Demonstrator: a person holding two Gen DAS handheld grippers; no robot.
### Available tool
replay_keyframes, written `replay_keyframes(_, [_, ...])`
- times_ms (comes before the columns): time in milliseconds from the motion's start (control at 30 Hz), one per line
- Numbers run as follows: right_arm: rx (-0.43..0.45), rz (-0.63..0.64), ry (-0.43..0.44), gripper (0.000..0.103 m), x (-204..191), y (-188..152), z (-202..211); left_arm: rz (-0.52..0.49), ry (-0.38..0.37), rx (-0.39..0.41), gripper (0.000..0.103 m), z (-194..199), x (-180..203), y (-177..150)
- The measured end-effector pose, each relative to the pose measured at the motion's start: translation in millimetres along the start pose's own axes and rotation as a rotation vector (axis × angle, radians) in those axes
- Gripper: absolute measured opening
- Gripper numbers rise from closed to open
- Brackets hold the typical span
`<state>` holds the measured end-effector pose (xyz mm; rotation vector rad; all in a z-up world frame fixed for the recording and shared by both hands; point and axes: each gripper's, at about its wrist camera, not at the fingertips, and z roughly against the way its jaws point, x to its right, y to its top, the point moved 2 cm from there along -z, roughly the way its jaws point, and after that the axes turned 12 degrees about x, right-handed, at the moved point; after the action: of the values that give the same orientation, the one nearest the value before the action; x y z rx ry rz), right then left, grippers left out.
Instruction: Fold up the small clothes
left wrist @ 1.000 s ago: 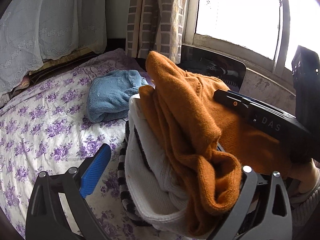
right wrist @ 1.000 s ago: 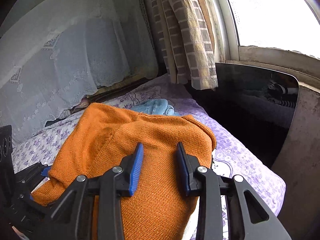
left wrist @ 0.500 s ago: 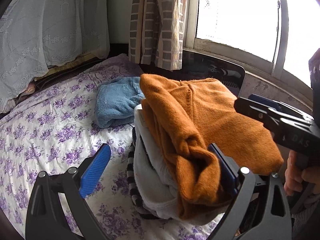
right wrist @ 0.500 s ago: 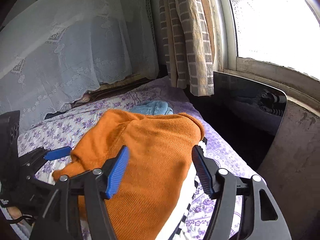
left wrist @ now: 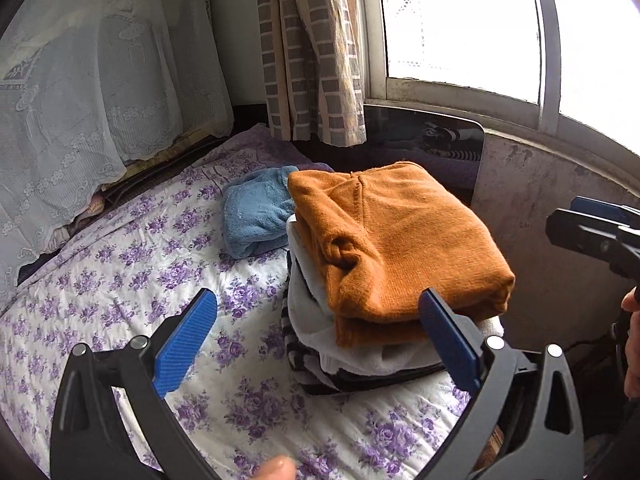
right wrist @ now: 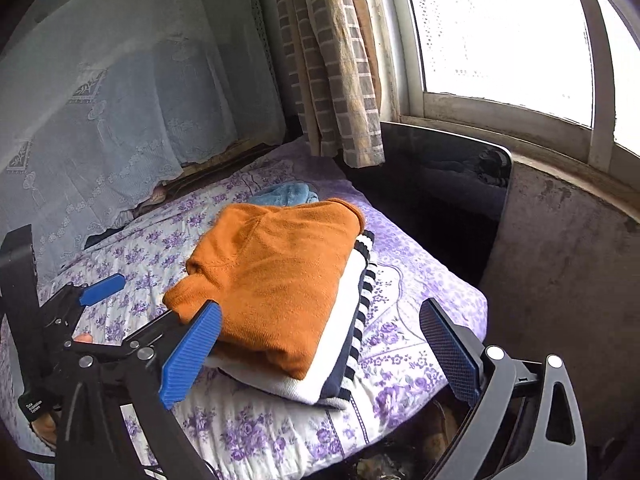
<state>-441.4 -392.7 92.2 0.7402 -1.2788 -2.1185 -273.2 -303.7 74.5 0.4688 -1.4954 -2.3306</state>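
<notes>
A folded orange knit garment (left wrist: 396, 240) lies on top of a stack, over a white garment (left wrist: 308, 312) and a black-and-white striped one (left wrist: 304, 372), on the bed. The stack also shows in the right wrist view (right wrist: 280, 276). My left gripper (left wrist: 320, 340) is open and empty, just short of the stack's near side. My right gripper (right wrist: 320, 356) is open and empty, drawn back from the stack's near corner. The left gripper also shows in the right wrist view (right wrist: 100, 288), at the stack's left.
A crumpled blue towel (left wrist: 256, 216) lies behind the stack. The bed has a purple floral sheet (left wrist: 120, 272). A white lace cloth (left wrist: 80, 100) hangs at the left, a checked curtain (left wrist: 312, 52) and window behind. A dark glossy panel (right wrist: 448, 184) and concrete wall (right wrist: 560, 260) stand at right.
Both grippers opened, let go of the orange garment and drew back. The garment now lies flat and folded on the stack.
</notes>
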Motion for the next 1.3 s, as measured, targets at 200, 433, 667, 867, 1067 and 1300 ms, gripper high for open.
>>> replay_keyframes(200, [-0.053,-0.018,-0.064,0.099,-8.2,-8.3,34.5,0.028,0.023,-0.015,0.098,38.0,3.9,-1.4])
replay_keyframes(433, [-0.036,0.044,0.013,0.099,-23.7,-8.4,68.2,0.02,0.041,0.018,0.098,86.1,14.0,4.5])
replay_keyframes(667, [-0.025,0.048,0.042,0.099,-28.7,-5.8,75.3,-0.022,0.058,0.049,0.098,113.3,24.7,9.5])
replay_keyframes(867, [-0.024,0.039,0.046,0.099,-27.5,-6.1,74.5,-0.033,0.053,0.058,0.098,118.3,29.9,11.6])
replay_keyframes(1067, [-0.021,0.04,0.052,0.099,-28.3,-6.2,73.1,-0.042,0.048,0.054,0.098,113.9,32.0,10.4])
replay_keyframes(1300, [-0.024,0.039,0.054,0.099,-28.8,-5.9,72.7,-0.029,0.025,0.048,0.098,108.6,32.5,7.0])
